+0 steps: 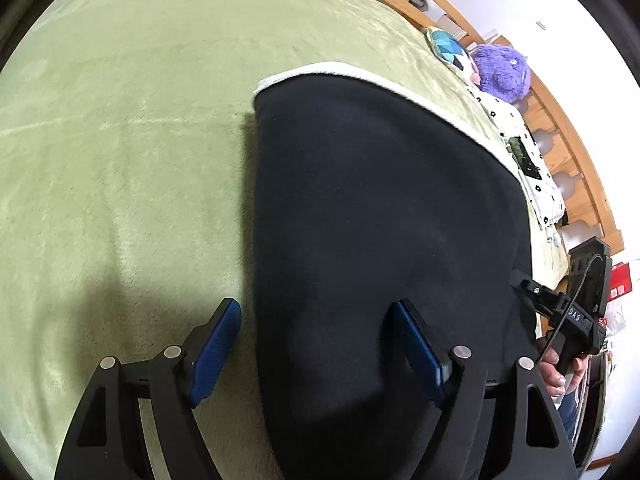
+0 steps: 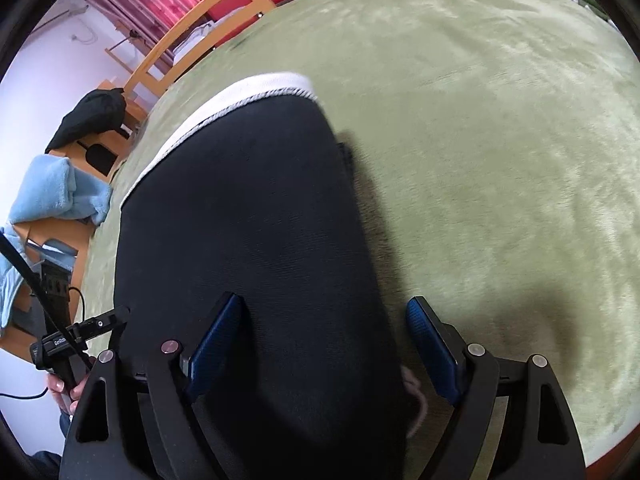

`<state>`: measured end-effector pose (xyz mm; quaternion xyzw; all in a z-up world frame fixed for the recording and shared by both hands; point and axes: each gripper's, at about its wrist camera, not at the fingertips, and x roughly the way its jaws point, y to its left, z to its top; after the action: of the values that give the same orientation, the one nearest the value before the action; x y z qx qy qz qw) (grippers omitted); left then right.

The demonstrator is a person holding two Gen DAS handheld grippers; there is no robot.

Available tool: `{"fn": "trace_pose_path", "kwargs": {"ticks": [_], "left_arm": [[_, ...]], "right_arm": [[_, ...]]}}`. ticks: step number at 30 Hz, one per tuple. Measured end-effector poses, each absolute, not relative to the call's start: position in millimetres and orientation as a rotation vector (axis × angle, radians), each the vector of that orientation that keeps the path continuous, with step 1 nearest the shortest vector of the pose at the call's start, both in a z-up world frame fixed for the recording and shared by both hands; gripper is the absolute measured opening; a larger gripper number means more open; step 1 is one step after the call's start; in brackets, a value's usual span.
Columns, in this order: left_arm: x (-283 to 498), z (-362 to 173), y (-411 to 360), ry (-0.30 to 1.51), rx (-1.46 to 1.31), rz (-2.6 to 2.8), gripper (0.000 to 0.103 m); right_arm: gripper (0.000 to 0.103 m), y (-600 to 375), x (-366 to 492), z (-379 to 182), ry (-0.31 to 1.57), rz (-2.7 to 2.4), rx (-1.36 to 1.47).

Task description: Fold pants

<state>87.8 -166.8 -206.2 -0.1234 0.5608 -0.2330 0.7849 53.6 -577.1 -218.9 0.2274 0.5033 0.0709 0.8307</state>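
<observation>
Dark navy pants (image 1: 380, 220) lie folded on a green blanket (image 1: 120, 120), with a white lining edge (image 1: 340, 70) showing at the far end. My left gripper (image 1: 316, 308) hovers open over the pants' left edge, one blue pad above the blanket and the other above the cloth. In the right wrist view the same pants (image 2: 240, 208) fill the middle. My right gripper (image 2: 325, 300) stands open across their right edge, and its pads press on nothing. Each view catches the other gripper's body at its side, held in a hand (image 1: 556, 376).
A purple plush (image 1: 504, 72), a patterned pillow (image 1: 448, 48) and a white dotted cloth (image 1: 536, 168) lie by the wooden bed frame (image 1: 568, 152). Beyond the bed's other side are a light blue towel (image 2: 56, 192) and a black bag (image 2: 92, 116).
</observation>
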Motion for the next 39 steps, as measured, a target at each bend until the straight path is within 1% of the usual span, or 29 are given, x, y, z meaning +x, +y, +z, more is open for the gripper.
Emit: {"fn": "trace_pose_path", "kwargs": {"ticks": [1,2,3,4,6,8,10,11,12,13,14,15,18,24,28,35,38,39], "left_arm": [[89.8,-207.1,-171.3,1.208,-0.269,-0.507,0.075],[90.9,-208.4,-173.2,1.208,-0.275,-0.509,0.069],[94.9,-209.6,-176.6,1.212,-0.29,-0.522,0.064],[95.6,-209.8,-177.6,1.215,-0.3,-0.527,0.061],[94.0,-207.9,-178.1,1.21,-0.304,-0.539,0.052],[93.3,-204.0,-176.7,1.192,-0.312,-0.536,0.037],[92.9,-199.5,-174.0,1.176,-0.333,-0.547,0.028],[92.1,-196.5,-169.3,1.167,-0.357,-0.549,0.024],[90.6,-194.6,-163.3,1.162,-0.375,-0.555,0.023],[91.0,-192.9,-161.0,1.16,-0.393,-0.563,0.021],[91.4,-191.0,-158.7,1.155,-0.406,-0.576,0.019],[91.0,-187.3,-157.2,1.146,-0.409,-0.588,0.018],[88.0,-175.5,-150.7,1.13,-0.388,-0.611,0.016],[92.2,-152.7,-119.1,1.088,-0.349,-0.613,0.015],[103.7,-138.4,-78.5,1.066,-0.361,-0.571,0.014],[112.8,-103.0,19.7,0.986,-0.308,-0.411,0.014],[115.9,-110.7,49.1,1.006,-0.304,-0.362,0.015],[118.0,-120.0,54.1,1.036,-0.306,-0.355,0.016]], "right_arm": [[0.078,-573.6,54.3,-219.0,1.064,0.161,0.474],[0.075,-569.7,54.7,-218.7,1.061,0.161,0.465],[0.075,-567.6,54.6,-218.4,1.06,0.15,0.458],[0.074,-566.7,53.7,-217.4,1.058,0.144,0.458],[0.072,-566.1,51.8,-216.6,1.05,0.139,0.462],[0.069,-565.4,49.6,-215.2,1.043,0.133,0.464],[0.061,-564.2,45.9,-210.1,1.031,0.121,0.455],[0.054,-563.4,42.1,-205.2,1.016,0.114,0.449],[0.043,-563.4,38.3,-200.7,0.997,0.11,0.447],[0.037,-563.0,34.4,-194.5,0.974,0.106,0.442],[0.028,-561.8,30.5,-187.7,0.956,0.103,0.435],[0.024,-561.9,28.3,-184.3,0.949,0.1,0.434],[0.021,-552.1,27.4,-173.9,0.928,0.052,0.434],[0.018,-523.4,30.4,-149.9,0.872,0.055,0.459],[0.018,-481.9,41.9,-152.8,0.87,0.095,0.473],[0.017,-398.1,71.5,-158.1,0.868,0.261,0.533],[0.019,-361.4,86.9,-166.9,0.913,0.305,0.501],[0.022,-351.8,90.8,-171.0,0.932,0.3,0.465]]}}
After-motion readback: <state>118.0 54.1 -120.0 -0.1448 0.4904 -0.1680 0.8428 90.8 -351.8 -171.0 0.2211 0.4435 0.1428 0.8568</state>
